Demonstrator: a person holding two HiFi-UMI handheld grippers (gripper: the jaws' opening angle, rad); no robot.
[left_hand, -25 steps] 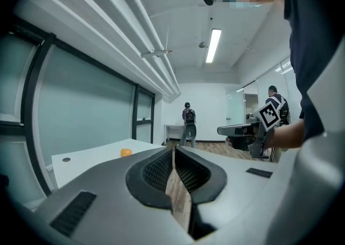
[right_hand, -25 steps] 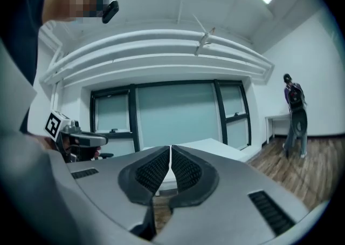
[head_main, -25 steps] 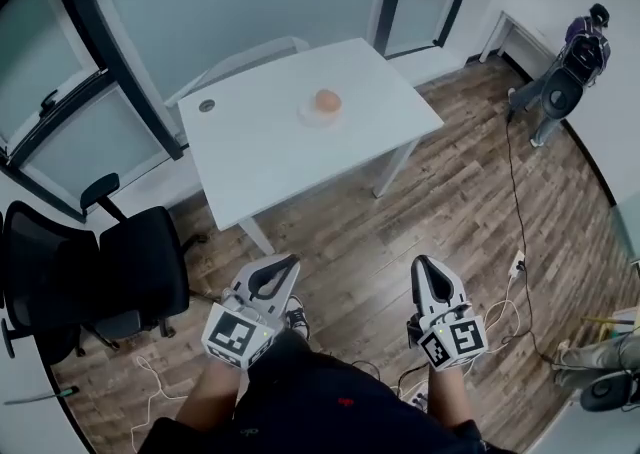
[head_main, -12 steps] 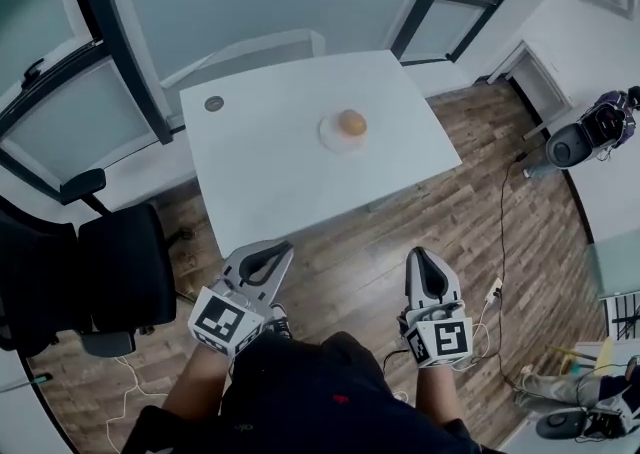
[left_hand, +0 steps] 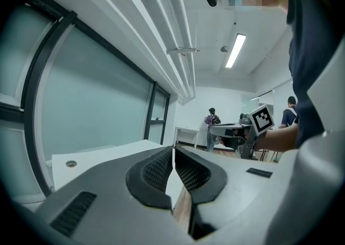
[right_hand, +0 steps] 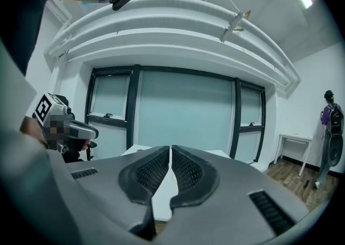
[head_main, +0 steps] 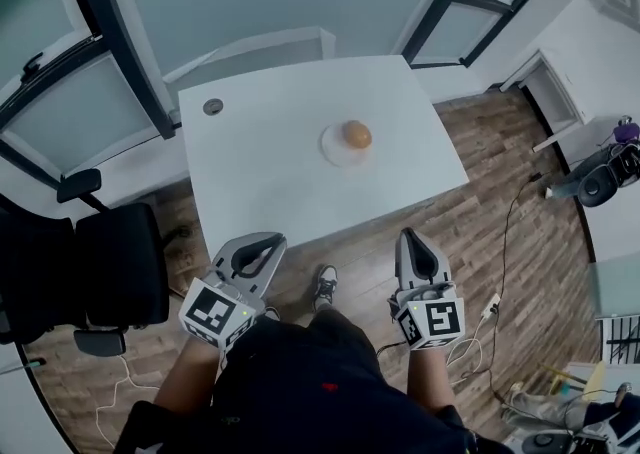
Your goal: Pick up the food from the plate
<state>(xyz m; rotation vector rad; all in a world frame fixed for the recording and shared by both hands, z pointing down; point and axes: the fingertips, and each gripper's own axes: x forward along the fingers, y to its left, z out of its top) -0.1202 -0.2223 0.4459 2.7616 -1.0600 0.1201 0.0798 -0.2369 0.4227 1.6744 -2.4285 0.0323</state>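
Head view puts both tongs low in front of the person's body. The left tongs [head_main: 270,242] and the right tongs [head_main: 410,238] are each clenched on nothing, and each gripper view shows the pads meeting at the tips, with only counter and floor behind. The food [head_main: 356,133], a round orange-brown piece, sits on a small plate [head_main: 335,148] on the far right part of the white counter [head_main: 260,172], well apart from both tongs.

The likeliest slip is arriving with the tongs clenched, which would knock the round piece so that it rolls off the shallow plate. A light plate could also skid across the smooth counter if the tongs bear down on its rim. A hard squeeze might dent the food, which looks soft.

Both forearms hang near the hips. The tongs point forward over the wooden floor [head_main: 480,192], short of the counter's near edge. The left one is angled inward, and both marker cubes face up.
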